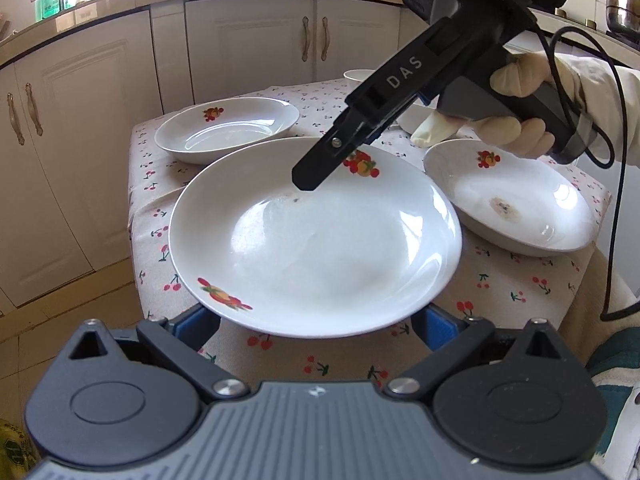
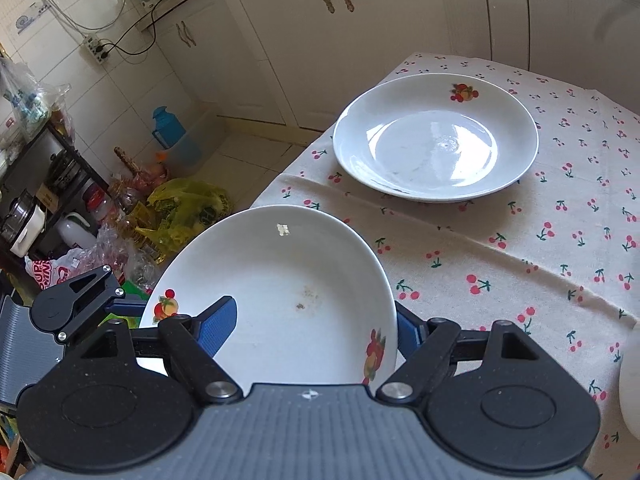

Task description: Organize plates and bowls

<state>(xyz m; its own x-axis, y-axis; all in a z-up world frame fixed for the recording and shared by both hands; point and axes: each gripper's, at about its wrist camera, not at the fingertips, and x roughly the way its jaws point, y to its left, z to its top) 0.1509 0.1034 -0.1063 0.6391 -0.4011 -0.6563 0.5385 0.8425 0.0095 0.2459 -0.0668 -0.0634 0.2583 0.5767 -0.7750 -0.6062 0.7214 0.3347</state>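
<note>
Plate point(image 1: 316, 240) tilted, near rim low, right gripper point(image 1: 306, 180) clamping rim

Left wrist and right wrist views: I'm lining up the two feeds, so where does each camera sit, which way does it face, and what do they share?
Left wrist: on the left gripper, looking down across the cherry tablecloth toward the cabinets; also shows the right gripper and a gloved hand.
Right wrist: on the right gripper, looking down past the table's edge toward the cluttered floor; the left gripper shows at the left.
Shared: the held plate and the far plate on the cloth.
</note>
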